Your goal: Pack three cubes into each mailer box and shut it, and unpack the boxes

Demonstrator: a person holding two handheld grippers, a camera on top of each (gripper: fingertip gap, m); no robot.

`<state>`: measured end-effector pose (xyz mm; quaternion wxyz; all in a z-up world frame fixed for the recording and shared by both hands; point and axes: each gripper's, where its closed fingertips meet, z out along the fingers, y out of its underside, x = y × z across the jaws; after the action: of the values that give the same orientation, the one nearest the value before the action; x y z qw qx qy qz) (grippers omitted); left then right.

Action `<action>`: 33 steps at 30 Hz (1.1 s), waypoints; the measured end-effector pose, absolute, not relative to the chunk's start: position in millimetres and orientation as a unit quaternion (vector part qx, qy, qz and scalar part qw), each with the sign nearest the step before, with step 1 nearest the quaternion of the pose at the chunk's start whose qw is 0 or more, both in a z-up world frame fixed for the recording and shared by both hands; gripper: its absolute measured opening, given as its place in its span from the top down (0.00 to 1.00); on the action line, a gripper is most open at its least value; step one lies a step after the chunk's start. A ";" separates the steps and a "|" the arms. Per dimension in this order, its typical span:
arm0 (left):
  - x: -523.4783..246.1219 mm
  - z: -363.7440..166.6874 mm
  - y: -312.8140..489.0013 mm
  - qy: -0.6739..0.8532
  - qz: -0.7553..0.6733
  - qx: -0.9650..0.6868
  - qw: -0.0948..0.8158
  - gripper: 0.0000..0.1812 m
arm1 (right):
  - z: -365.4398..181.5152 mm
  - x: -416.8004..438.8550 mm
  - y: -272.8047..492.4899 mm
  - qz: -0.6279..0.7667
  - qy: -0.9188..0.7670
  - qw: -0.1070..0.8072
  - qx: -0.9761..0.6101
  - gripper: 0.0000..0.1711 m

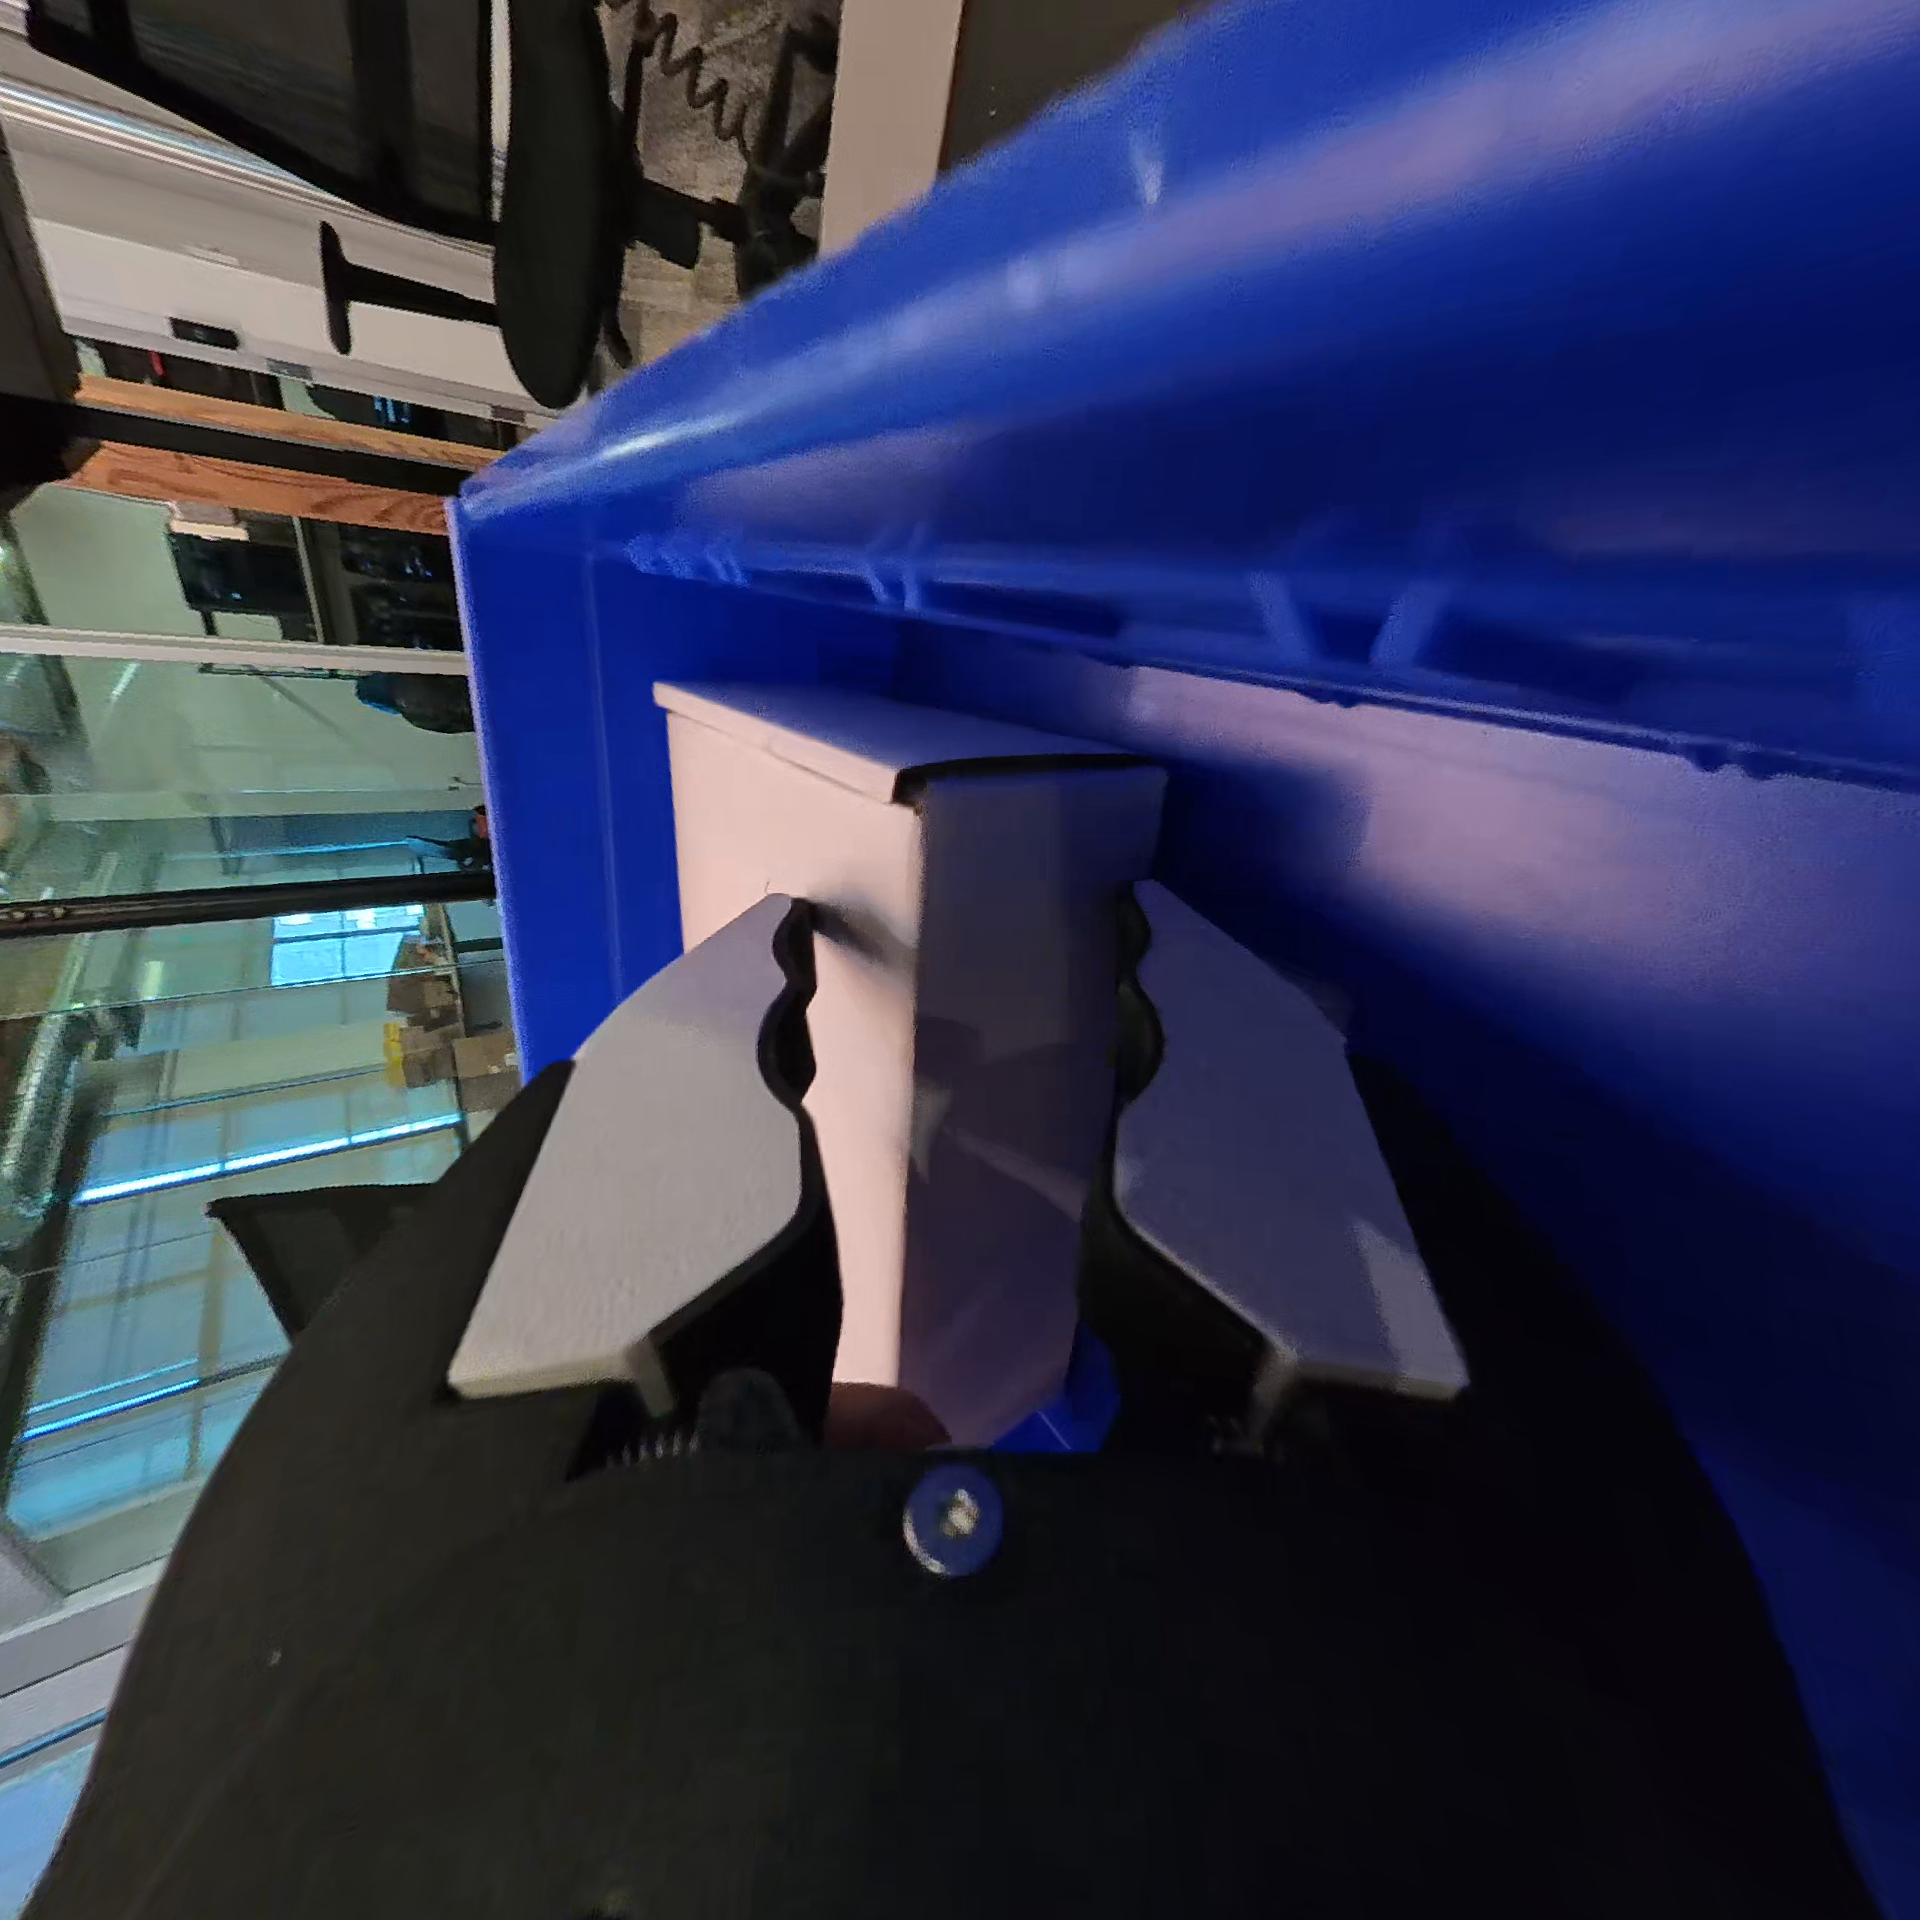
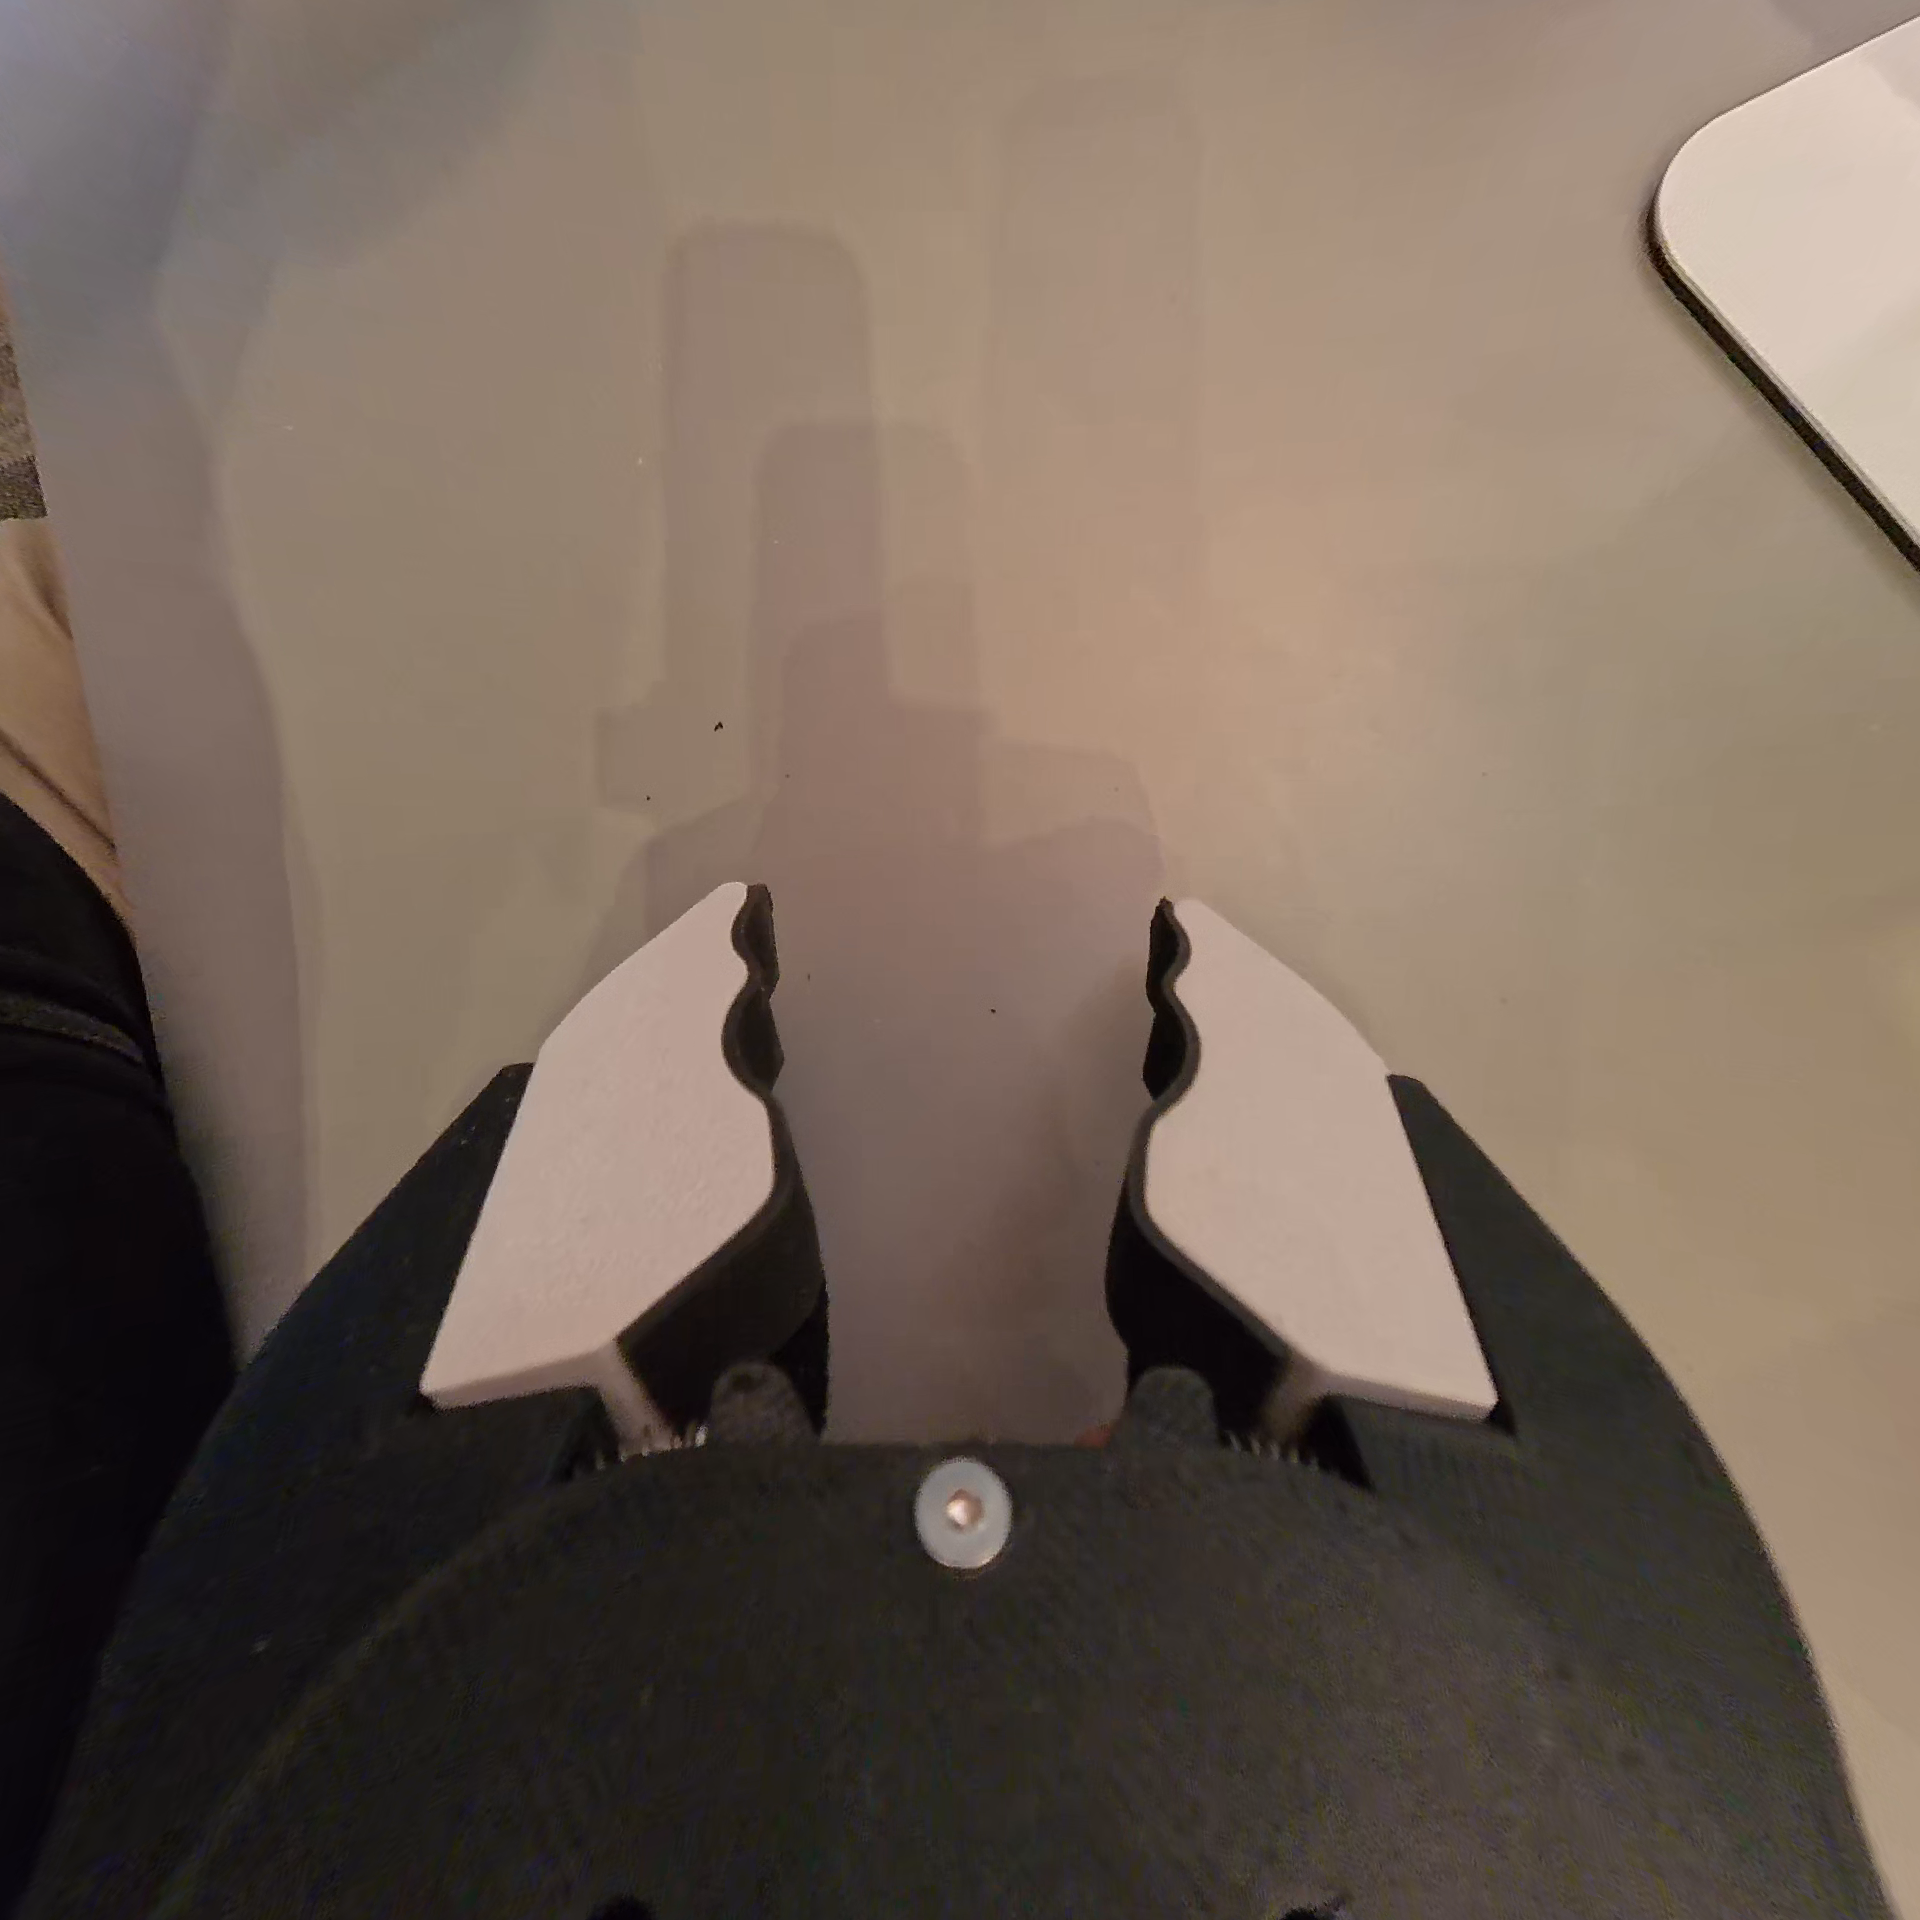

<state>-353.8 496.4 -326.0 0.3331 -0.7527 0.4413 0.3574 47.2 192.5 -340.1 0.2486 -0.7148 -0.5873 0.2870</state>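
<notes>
The left tool point(image 1: 966, 997) grips a closed white mailer box point(image 1: 894, 883) standing inside the blue bin point(image 1: 1455, 416), while the right tool point(image 2: 961, 935) hangs wide and empty over the bare surface point(image 2: 1351, 727), so cube handling looks largely still ahead.

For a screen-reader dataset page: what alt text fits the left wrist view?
The left claw is shut on a closed white mailer box, held against the inner wall of a blue plastic bin. The image is turned sideways; an office chair and glass partitions blur behind.
</notes>
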 end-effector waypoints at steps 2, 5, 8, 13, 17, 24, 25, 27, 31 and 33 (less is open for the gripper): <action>-356.3 -321.5 494.0 0.446 0.369 -0.744 0.333 0.73 | -339.7 47.4 193.0 0.289 -0.586 0.249 -0.715 0.60; -356.5 -319.3 488.7 0.458 0.370 -0.741 0.323 0.76 | -339.7 47.0 192.4 0.288 -0.587 0.248 -0.715 0.60; -361.2 -314.6 486.2 0.454 0.376 -0.741 0.321 0.77 | -339.3 46.6 191.7 0.288 -0.588 0.249 -0.714 0.60; -360.9 -302.7 480.7 0.466 0.385 -0.728 0.322 0.86 | -338.8 46.8 191.6 0.285 -0.589 0.251 -0.713 0.60; -359.8 -295.5 475.1 0.469 0.379 -0.729 0.323 0.86 | -338.5 45.7 190.5 0.285 -0.591 0.250 -0.711 0.60; -357.8 -291.9 475.0 0.475 0.389 -0.724 0.315 0.89 | -335.9 46.5 190.9 0.283 -0.591 0.255 -0.711 0.60; -358.1 -290.2 475.2 0.473 0.391 -0.724 0.315 0.89 | -335.8 46.5 191.0 0.284 -0.591 0.255 -0.710 0.60; -357.9 -286.4 475.3 0.472 0.394 -0.722 0.318 0.89 | -336.1 46.3 190.3 0.284 -0.593 0.254 -0.710 0.60; -358.9 -280.7 471.0 0.477 0.403 -0.715 0.314 0.90 | -335.0 46.0 189.8 0.285 -0.594 0.255 -0.708 0.60; -357.7 -271.6 467.2 0.476 0.408 -0.710 0.321 0.90 | -334.3 46.3 190.4 0.285 -0.592 0.257 -0.709 0.60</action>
<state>-357.7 467.2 -271.6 0.3205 -0.7101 0.4763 0.4077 46.3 190.4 -334.3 0.2566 -0.7086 -0.5925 0.2847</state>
